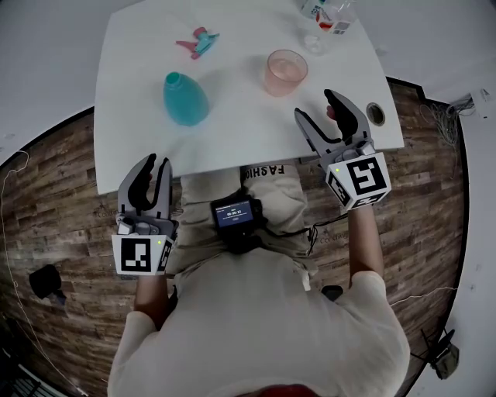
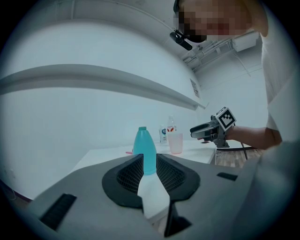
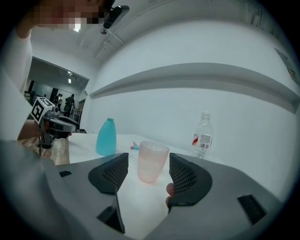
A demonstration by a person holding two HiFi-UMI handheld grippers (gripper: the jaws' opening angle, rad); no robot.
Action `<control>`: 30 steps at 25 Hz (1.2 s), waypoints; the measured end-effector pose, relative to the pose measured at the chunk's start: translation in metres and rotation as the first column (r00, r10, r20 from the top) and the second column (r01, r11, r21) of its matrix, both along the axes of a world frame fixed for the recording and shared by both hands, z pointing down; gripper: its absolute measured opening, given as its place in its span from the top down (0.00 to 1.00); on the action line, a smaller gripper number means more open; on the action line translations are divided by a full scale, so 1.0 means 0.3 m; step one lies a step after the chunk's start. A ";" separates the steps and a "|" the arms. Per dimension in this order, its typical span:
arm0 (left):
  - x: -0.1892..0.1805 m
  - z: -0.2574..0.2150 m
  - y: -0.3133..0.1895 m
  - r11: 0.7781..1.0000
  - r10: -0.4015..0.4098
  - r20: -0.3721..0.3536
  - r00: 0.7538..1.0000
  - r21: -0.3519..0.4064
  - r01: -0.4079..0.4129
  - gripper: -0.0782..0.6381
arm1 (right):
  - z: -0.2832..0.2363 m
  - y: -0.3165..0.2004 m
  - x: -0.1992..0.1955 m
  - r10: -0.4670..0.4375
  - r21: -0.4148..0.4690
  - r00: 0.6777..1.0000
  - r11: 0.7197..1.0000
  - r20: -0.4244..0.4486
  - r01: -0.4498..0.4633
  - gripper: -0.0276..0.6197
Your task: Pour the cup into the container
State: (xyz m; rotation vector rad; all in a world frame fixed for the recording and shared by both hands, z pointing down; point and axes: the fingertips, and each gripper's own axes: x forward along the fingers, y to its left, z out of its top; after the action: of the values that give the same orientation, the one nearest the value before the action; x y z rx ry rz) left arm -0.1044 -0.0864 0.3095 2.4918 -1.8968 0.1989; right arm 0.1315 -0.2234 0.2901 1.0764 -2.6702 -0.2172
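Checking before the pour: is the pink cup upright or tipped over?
Upright. The pink cup stands on its base on the table, rim upward, ahead of the open right gripper.

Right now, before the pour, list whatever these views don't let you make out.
Head view: clear bottle cut off by top edge.
Left gripper view: pink-and-teal item mostly behind teal bottle.
Right gripper view: bottle label print too small to read.

The left gripper (image 2: 149, 160) held its jaws apart with nothing gripped. Beyond them on the white table (image 2: 105, 158) stood the teal bottle (image 2: 144, 144), the pink cup (image 2: 176, 142) right of it (a clear bottle (image 2: 171, 124) farther back), and the right gripper (image 2: 197, 131) at far right.
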 end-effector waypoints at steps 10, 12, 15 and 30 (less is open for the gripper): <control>-0.010 0.005 0.008 1.000 -0.012 0.000 1.000 -0.004 0.012 0.78 | 0.004 -0.020 -0.006 -0.010 -0.011 1.000 1.000 0.000 0.010 0.53; -0.012 0.005 0.010 1.000 -0.013 -0.001 1.000 -0.003 0.013 0.78 | 0.007 -0.020 -0.009 -0.011 -0.012 1.000 1.000 -0.003 0.011 0.53; -0.014 0.007 0.013 1.000 -0.016 -0.003 1.000 -0.005 0.016 0.78 | 0.009 -0.024 -0.011 -0.014 -0.017 1.000 1.000 -0.005 0.014 0.53; -0.025 0.004 0.026 1.000 -0.021 -0.001 1.000 0.002 0.021 0.78 | 0.014 -0.035 -0.022 -0.015 -0.023 1.000 1.000 -0.015 0.014 0.53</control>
State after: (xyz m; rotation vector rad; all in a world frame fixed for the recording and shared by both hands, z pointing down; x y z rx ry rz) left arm -0.1120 -0.0786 0.3106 2.4717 -1.9229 0.1962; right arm 0.1248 -0.2339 0.2943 1.0443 -2.6610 -0.1960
